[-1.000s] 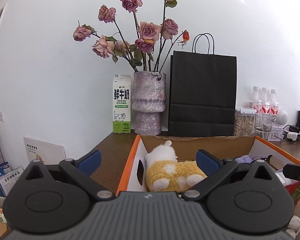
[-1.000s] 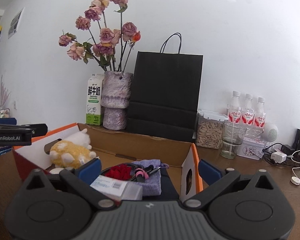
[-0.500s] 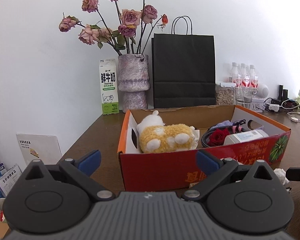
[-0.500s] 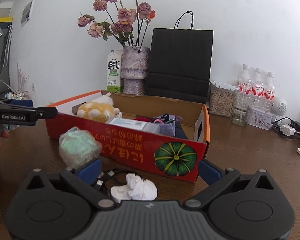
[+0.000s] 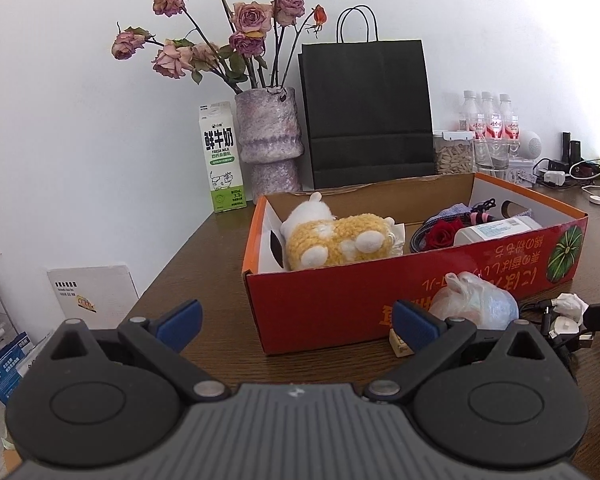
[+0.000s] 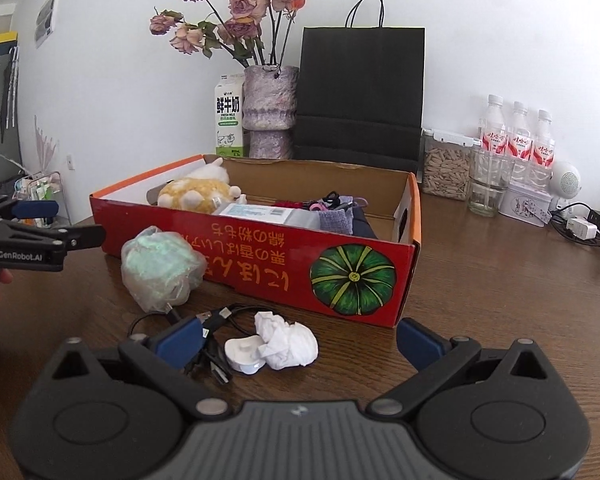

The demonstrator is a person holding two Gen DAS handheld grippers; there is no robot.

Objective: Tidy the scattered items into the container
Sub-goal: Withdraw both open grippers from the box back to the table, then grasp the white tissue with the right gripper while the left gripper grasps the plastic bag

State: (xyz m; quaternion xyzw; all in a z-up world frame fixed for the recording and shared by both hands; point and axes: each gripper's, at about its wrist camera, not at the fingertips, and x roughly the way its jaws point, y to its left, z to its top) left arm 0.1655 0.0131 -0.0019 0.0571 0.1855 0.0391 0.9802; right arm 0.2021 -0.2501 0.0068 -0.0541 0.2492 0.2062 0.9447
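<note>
A red and orange cardboard box (image 6: 260, 256) (image 5: 324, 304) stands on the wooden table. It holds a yellow plush toy (image 5: 336, 240) (image 6: 196, 192), a red rose (image 5: 444, 234), a white packet (image 6: 260, 213) and purple cloth. On the table before the box lie a clear bag with something pale green (image 6: 160, 268) (image 5: 476, 300), black cables with a white charger (image 6: 236, 350), a crumpled white tissue (image 6: 286, 340) (image 5: 568, 305) and a small yellow item (image 5: 400, 346). My left gripper (image 5: 296, 322) is open and empty before the box's near left corner. My right gripper (image 6: 300, 338) is open and empty, its fingers either side of the tissue and charger.
Behind the box stand a milk carton (image 5: 222, 160), a vase of dried roses (image 5: 270, 142), a black paper bag (image 5: 366, 112), a seed jar (image 6: 446, 168), a glass (image 6: 490, 184), three bottles (image 6: 518, 140) and chargers at the far right. The table's left edge drops off near the left gripper.
Both grippers have pulled back from over the box towards the table's front. The bag, cables, tissue and the box's front wall have come into view.
</note>
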